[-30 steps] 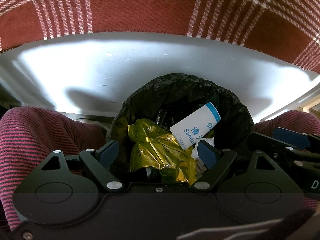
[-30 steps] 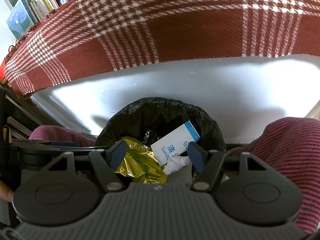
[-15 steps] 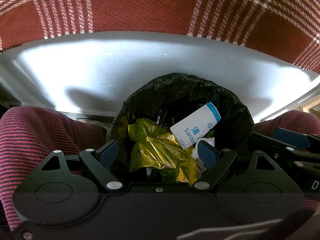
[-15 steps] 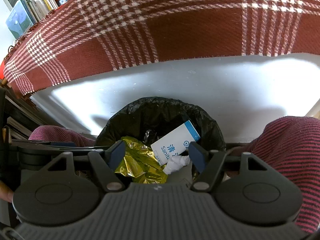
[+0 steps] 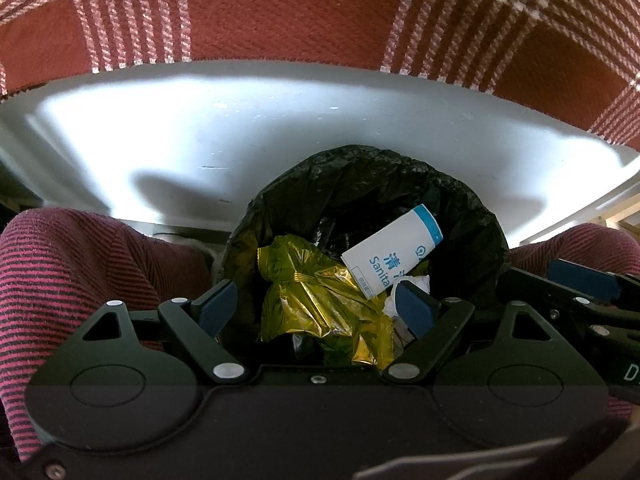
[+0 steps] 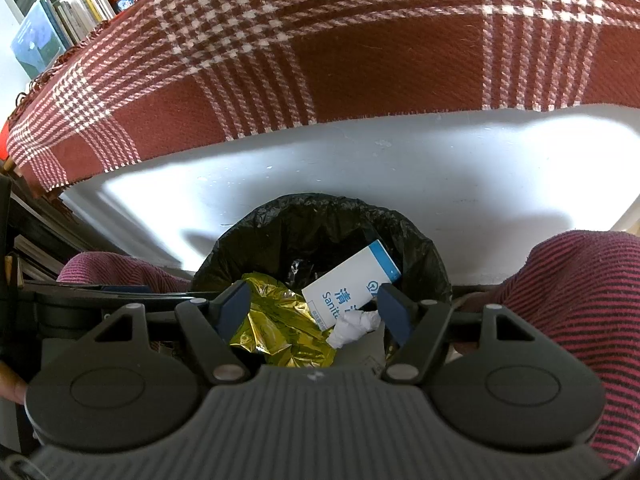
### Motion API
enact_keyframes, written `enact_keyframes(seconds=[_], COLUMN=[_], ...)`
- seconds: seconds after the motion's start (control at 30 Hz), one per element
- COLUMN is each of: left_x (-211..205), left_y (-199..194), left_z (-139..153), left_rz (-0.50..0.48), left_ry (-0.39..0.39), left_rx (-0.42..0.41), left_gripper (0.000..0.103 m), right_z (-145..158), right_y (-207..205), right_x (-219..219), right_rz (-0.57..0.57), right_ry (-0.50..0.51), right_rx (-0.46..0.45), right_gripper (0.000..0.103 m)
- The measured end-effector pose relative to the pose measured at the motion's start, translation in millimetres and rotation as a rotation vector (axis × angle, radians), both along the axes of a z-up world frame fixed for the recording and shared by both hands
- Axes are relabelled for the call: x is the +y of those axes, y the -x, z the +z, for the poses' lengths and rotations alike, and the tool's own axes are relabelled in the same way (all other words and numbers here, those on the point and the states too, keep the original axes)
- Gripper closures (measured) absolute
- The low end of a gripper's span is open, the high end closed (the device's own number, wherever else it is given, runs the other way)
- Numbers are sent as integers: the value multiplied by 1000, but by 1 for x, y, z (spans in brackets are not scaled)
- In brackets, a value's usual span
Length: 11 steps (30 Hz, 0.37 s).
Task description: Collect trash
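Both grippers point steeply down over a round bin lined with a crinkled black plastic bag point(image 5: 360, 184), which stands between the person's knees in striped maroon trousers point(image 5: 72, 280). The left gripper point(image 5: 316, 304) has its jaws spread wide with nothing between the pads; the right gripper point(image 6: 314, 308) is likewise spread and empty.

The trash lies inside the bag, below and ahead of both claws. A crumpled gold foil wrapper point(image 5: 316, 300), glossy and creased, fills the near left of the opening. A white and blue printed packet point(image 5: 394, 252), smooth and flat, leans against the far right wall, its long axis running from lower left up to upper right. A small wad of white crumpled tissue point(image 6: 354, 326) sits at its lower end, just beside the right gripper's right finger.

Neither claw is clearly the nearer; both hover over the rim. Judged from this, the collecting appears done or nearly so.

Beyond the bin, a white table surface point(image 6: 400, 184) carries a red and white checked woven cloth point(image 6: 360, 40).
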<state>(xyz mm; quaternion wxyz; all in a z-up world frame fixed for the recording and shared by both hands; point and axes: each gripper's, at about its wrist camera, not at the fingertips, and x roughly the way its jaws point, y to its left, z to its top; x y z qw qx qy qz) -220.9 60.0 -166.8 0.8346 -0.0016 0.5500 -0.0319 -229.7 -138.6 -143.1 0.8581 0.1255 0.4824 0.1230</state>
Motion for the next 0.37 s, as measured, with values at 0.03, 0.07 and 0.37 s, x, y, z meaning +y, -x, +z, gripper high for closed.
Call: enact_keyframes(seconds=[0.03, 0.07, 0.37], left_x=[0, 0, 2], left_y=[0, 0, 1], left_z=[0, 0, 1], left_rz=[0, 0, 3], left_ry=[1, 0, -1], left_rx=[0, -1, -5], left_gripper=[17, 17, 17], right_z=[0, 0, 0], right_y=[0, 0, 1], right_x=[0, 0, 0], right_rz=[0, -1, -8], right_ry=[0, 0, -1], right_rx=[0, 0, 1], right_gripper=[23, 23, 23])
